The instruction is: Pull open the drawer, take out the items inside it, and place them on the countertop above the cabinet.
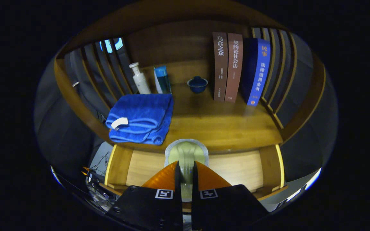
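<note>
My gripper point(186, 173) is shut on a pale green cup point(186, 153); both fingers press its wall, and the cup stands out ahead of the fingertips. It hangs above the pulled-out wooden drawer point(236, 166), level with the front edge of the countertop point(217, 128). A folded blue towel point(141, 117) with a white tag lies on the countertop's left front corner, to the left of the cup. The drawer's light wooden floor shows bare on both sides of the fingers.
At the back of the countertop stand a white pump bottle point(140, 78), a blue-green box point(162, 80), a small blue lidded bowl point(197, 84) and three upright books point(236, 69). Slatted wooden sides point(108, 70) close the shelf left and right. Cables point(98, 179) lie below left.
</note>
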Motion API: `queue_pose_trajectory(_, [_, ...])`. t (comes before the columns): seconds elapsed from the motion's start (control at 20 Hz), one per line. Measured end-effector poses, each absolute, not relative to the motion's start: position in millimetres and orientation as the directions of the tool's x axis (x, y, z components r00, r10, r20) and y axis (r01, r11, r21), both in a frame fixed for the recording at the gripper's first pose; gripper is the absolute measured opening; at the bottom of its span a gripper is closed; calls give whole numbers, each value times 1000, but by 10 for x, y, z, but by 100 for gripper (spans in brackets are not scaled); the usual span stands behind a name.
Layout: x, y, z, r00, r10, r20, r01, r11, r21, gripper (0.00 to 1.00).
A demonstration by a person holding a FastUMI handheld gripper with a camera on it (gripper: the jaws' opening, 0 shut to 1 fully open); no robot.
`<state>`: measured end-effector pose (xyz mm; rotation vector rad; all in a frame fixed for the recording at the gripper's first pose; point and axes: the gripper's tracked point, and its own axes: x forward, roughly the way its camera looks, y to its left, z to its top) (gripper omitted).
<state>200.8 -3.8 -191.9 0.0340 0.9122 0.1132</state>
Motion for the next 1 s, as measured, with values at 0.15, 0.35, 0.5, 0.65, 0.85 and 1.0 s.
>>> queue_pose_trajectory(0.15, [2500, -59, -2009, 603, 64, -795, -82, 996, 18, 15])
queue_pose_trajectory(0.35, [2971, -26, -2246, 575, 37, -817, -60, 998, 4, 15])
queue_pose_trajectory(0.5, [3149, -15, -2402, 548, 29, -836, -53, 999, -1, 15])
queue_pose_trajectory(0.65, [3316, -18, -2432, 549, 18, -836, -47, 999, -10, 15])
queue_pose_trajectory(0.85, [3366, 11, -2498, 529, 12, -848, -49, 999, -16, 23])
queue_pose_trajectory(1.0, [3359, -3, -2525, 536, -3, -844, -32, 999, -24, 45])
